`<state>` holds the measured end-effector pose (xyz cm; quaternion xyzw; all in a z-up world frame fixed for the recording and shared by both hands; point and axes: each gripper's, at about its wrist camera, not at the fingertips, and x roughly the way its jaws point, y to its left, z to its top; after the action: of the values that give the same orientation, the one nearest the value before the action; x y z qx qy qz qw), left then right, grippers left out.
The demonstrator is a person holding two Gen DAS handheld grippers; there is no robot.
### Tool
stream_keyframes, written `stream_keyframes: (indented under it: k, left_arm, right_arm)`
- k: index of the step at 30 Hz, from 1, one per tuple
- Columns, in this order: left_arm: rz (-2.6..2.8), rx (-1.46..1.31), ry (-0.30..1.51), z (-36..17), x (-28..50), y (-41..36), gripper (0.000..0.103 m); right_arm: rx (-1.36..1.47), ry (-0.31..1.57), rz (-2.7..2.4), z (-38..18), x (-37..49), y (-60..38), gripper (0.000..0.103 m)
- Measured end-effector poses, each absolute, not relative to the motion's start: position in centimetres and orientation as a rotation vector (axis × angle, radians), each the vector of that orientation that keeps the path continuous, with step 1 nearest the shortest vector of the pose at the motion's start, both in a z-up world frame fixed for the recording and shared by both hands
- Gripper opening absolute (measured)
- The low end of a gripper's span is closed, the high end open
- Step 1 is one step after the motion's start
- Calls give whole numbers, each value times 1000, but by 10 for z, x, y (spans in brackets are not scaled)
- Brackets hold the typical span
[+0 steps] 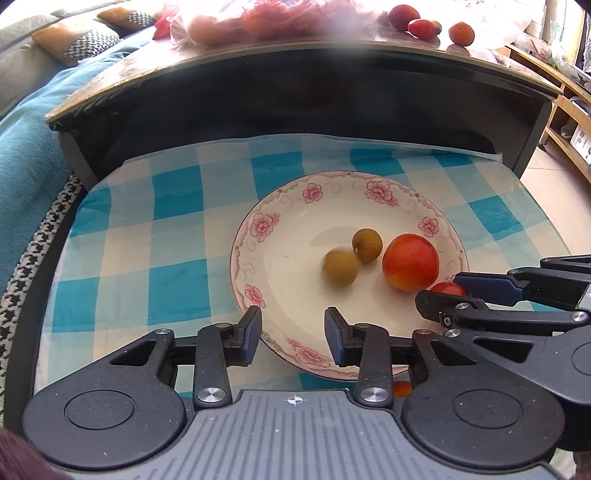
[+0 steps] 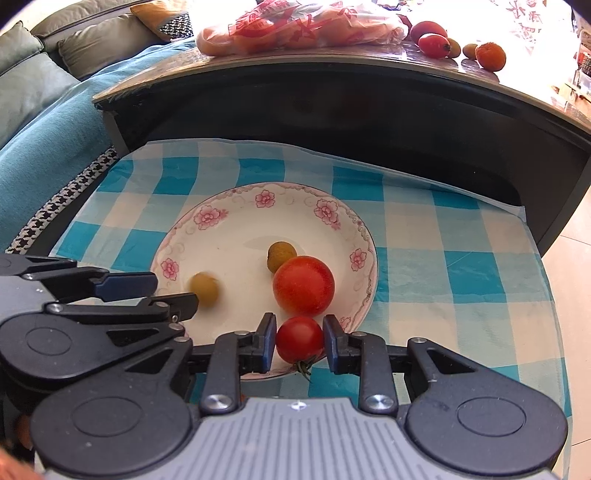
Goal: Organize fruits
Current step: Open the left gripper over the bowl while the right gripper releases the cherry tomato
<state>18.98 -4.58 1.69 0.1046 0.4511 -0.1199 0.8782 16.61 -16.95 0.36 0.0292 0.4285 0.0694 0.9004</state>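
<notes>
A white plate with pink flowers (image 1: 288,206) (image 2: 229,229) lies on a blue checked cloth. In it are two brown-green longans (image 1: 366,240) (image 1: 340,266) (image 2: 281,255) (image 2: 204,288) and a large red-orange tomato (image 1: 410,262) (image 2: 303,286). The nearer longan is blurred. My left gripper (image 1: 293,330) is open and empty over the plate's near rim. My right gripper (image 2: 300,341) is shut on a small cherry tomato (image 2: 300,339) (image 1: 448,288) at the plate's near right rim; its green stem hangs down.
A dark table stands behind, with a plastic bag of fruit (image 2: 295,26) and several loose fruits (image 2: 489,55) (image 1: 461,33) on top. A teal sofa with cushions (image 1: 37,110) is at the left. A wooden shelf (image 1: 569,110) is at the right.
</notes>
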Motion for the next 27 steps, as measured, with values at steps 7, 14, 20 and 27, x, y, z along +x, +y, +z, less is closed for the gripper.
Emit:
stream_keyframes:
  k: [7,14,20,27]
  left_arm:
    - [-252,221,935,19,187,-45,52]
    - [-243,252,905,28,176,-43,55]
    - [-238,265,891,32,169,-40,58]
    - [-236,266,886,36,159,-36,61]
  right_arm:
    - [58,885,139,4,166,-171,31]
    - [20,859,126,13,159,-168,33]
    - [22,842,124,19,154,-168,37]
    - [18,837,118,22,145,-167,38]
